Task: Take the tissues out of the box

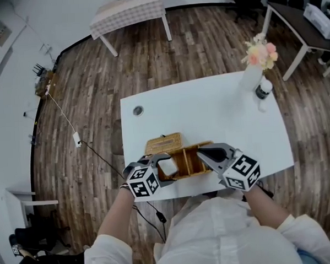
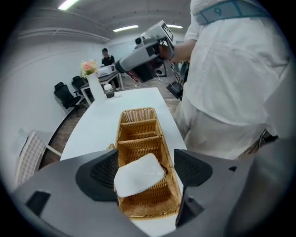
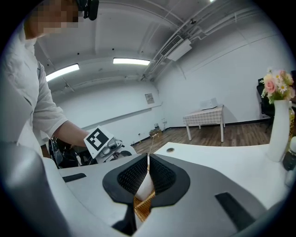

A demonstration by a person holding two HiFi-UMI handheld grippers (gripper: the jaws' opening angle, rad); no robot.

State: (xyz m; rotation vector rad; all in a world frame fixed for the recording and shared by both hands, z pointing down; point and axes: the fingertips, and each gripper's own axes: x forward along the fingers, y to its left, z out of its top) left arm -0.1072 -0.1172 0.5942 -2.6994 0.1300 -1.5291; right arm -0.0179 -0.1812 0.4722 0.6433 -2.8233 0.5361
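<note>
Finds the wicker box (image 1: 184, 158) low and centre in the head view, on the white table (image 1: 208, 107), with a flat wicker panel (image 1: 164, 142) just behind it. Reads from the left gripper view alone: left gripper (image 2: 144, 162) jaws wide apart either side of the box, tissue pack (image 2: 138, 175) lying tilted in the nearest compartment. Reads from the right gripper view alone: right gripper (image 3: 148, 173) jaws nearly together, clamped on the box's wicker wall. Notes the flower vase (image 1: 259, 63) at upper right of the head view.

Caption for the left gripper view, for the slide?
Open left gripper straddles wicker basket; white tissue pack lies in its near compartment.
</note>
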